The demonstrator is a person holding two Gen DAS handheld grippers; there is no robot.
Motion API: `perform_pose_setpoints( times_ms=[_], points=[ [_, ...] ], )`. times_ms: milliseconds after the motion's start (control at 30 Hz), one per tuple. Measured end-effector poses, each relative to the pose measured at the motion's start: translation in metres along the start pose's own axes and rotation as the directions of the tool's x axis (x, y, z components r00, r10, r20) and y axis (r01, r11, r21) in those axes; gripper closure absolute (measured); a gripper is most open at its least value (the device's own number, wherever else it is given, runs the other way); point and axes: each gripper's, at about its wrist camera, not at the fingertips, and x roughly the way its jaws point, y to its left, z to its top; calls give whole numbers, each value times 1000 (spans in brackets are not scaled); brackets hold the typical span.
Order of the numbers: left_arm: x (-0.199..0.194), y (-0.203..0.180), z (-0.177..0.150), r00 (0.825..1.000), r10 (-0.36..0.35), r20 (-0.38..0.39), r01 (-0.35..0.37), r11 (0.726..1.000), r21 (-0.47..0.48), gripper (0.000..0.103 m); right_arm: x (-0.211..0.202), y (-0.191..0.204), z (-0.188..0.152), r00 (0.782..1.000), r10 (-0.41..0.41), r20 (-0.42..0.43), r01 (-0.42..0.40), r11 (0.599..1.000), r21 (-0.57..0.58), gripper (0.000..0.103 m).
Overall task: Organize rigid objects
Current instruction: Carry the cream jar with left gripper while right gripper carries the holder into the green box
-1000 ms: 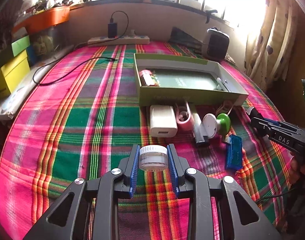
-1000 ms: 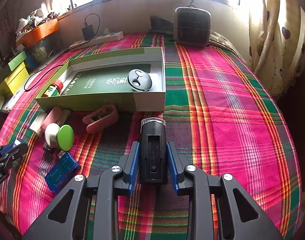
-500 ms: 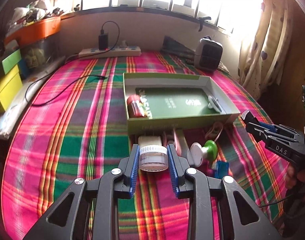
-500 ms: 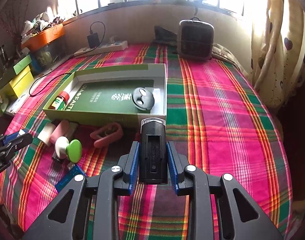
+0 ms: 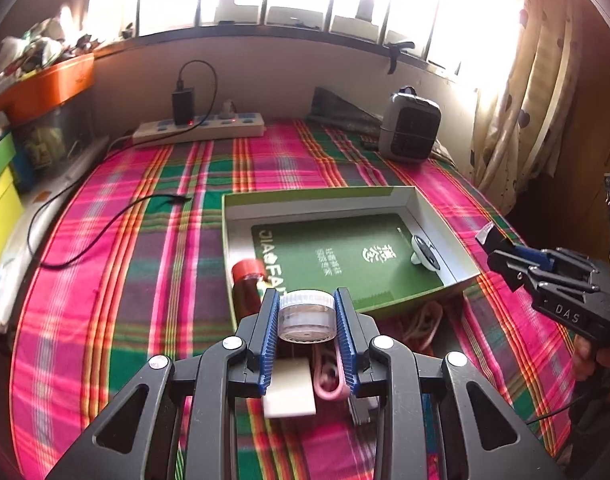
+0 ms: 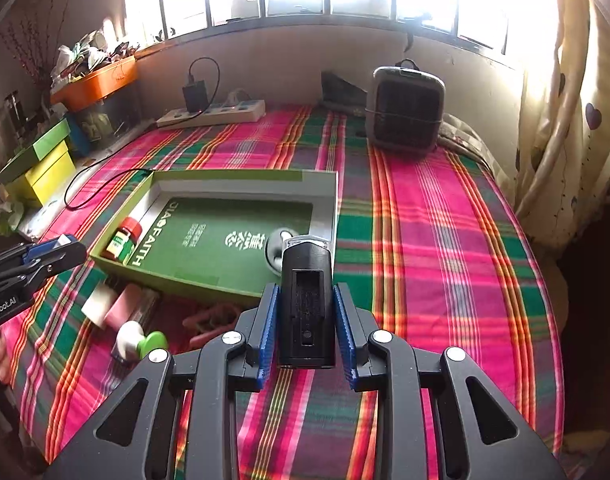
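Note:
My left gripper (image 5: 307,316) is shut on a small clear jar with a white lid (image 5: 305,314), held above the near edge of the green box (image 5: 433,224). My right gripper (image 6: 307,312) is shut on a black rectangular device (image 6: 307,300), held near the box's (image 6: 241,178) near right corner. A red-capped bottle (image 5: 247,280) (image 6: 123,238) and a grey round object (image 5: 425,254) (image 6: 275,248) lie in the box. A white charger (image 5: 291,392), pink clip (image 5: 329,380) and green-and-white knob (image 6: 139,344) lie on the plaid cloth in front of the box.
A power strip with a black charger (image 5: 199,130) and a grey heater (image 6: 405,110) stand at the back by the wall. A black cable (image 5: 105,224) lies left of the box. Yellow and green boxes (image 6: 41,164) sit at the left edge. Curtains (image 6: 565,120) hang at the right.
Both grippers have risen and moved forward toward the box with their objects still held. The box now sits closer and lower in both views.

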Motion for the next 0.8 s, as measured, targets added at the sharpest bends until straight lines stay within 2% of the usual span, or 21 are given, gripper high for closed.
perform_pose_setpoints(
  times_ms=[200, 533, 800],
  points=[
    [20, 1, 13, 1000, 5, -15, -5, 1000, 1, 76, 9, -8, 18, 1000, 20, 2, -20, 1000, -12, 74],
    [57, -7, 26, 998, -14, -67, 14, 1000, 2, 76, 39, -12, 41, 995, 84, -48, -87, 994, -67, 74],
    [80, -12, 30, 995, -11, -103, 13, 1000, 17, 77, 67, -4, 55, 990, 105, -90, -115, 988, -106, 74]
  ],
)
